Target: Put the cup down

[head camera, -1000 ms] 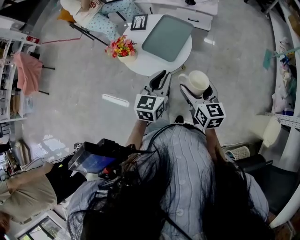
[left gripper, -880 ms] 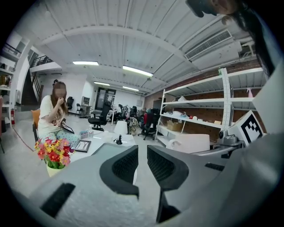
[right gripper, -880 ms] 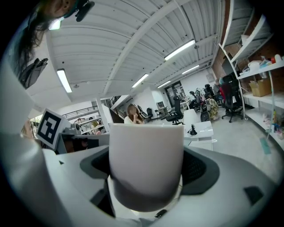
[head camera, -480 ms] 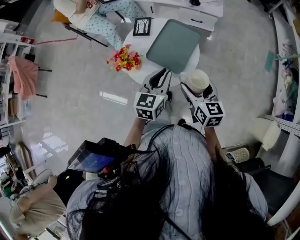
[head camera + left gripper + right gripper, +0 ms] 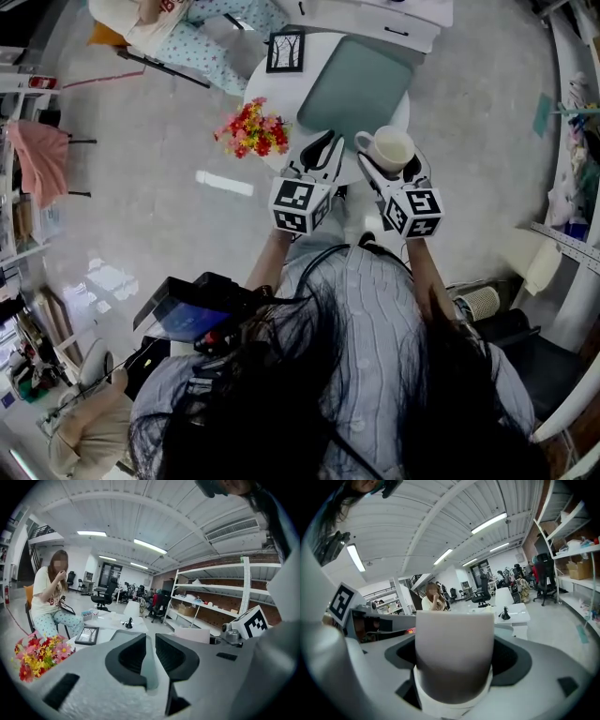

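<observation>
A cream cup (image 5: 392, 148) with its handle pointing left is held upright in my right gripper (image 5: 394, 163), which is shut on it. It hangs over the near right edge of a round white table (image 5: 265, 84). In the right gripper view the cup (image 5: 454, 644) fills the middle between the jaws of the right gripper (image 5: 454, 670). A grey-green mat (image 5: 356, 82) lies on the table just beyond the cup. My left gripper (image 5: 319, 155) is beside it on the left, over the table's near edge. The left gripper (image 5: 151, 656) is shut, with nothing between its pads.
A bunch of red and yellow flowers (image 5: 253, 131) sits at the table's left edge, and a small framed picture (image 5: 286, 52) at its far side. A seated person (image 5: 178, 28) is beyond the table. A white desk (image 5: 375, 14) stands behind, shelving (image 5: 572, 141) runs along the right.
Both grippers have come nearer to the round table; the cup, held off its near edge before, now hangs over the rim. The right gripper's hold is unchanged.
</observation>
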`<state>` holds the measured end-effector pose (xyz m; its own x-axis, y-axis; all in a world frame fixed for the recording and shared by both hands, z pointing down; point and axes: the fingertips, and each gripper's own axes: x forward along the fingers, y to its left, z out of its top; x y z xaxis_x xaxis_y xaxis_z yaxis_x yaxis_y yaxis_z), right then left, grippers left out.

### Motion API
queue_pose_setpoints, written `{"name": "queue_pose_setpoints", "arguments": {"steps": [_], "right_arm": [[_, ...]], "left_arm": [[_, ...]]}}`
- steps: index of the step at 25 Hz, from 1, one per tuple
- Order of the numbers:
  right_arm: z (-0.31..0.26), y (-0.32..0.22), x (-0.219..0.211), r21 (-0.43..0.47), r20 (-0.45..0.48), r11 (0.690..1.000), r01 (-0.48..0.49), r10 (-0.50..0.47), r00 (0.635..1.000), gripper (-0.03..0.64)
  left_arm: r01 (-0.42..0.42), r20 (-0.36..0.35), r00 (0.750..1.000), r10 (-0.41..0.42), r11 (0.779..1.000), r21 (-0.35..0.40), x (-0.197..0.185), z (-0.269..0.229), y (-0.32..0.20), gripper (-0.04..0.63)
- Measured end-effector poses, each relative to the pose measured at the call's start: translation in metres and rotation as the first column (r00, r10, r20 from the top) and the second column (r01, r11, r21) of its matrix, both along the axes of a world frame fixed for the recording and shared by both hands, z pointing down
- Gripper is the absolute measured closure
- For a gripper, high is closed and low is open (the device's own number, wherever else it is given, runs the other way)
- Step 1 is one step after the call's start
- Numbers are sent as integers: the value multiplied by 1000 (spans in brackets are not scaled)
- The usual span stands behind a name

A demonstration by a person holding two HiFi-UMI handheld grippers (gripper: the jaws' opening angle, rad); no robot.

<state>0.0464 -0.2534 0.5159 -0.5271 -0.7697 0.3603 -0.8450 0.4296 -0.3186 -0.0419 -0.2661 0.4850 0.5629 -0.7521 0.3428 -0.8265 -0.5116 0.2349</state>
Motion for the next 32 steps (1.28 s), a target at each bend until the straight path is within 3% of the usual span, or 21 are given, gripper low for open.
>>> {"name": "queue_pose_setpoints", "arguments": {"steps": [14, 32], "right_arm": [[54, -46, -8, -94, -40, 995, -38, 35, 999, 202], [136, -76, -32, -212, -151, 977, 21, -54, 987, 202]], "left_arm": [[-43, 11, 999, 43, 997, -64, -1, 32, -42, 523], [-42, 31, 998, 46, 992, -120, -11, 59, -58, 523]]}}
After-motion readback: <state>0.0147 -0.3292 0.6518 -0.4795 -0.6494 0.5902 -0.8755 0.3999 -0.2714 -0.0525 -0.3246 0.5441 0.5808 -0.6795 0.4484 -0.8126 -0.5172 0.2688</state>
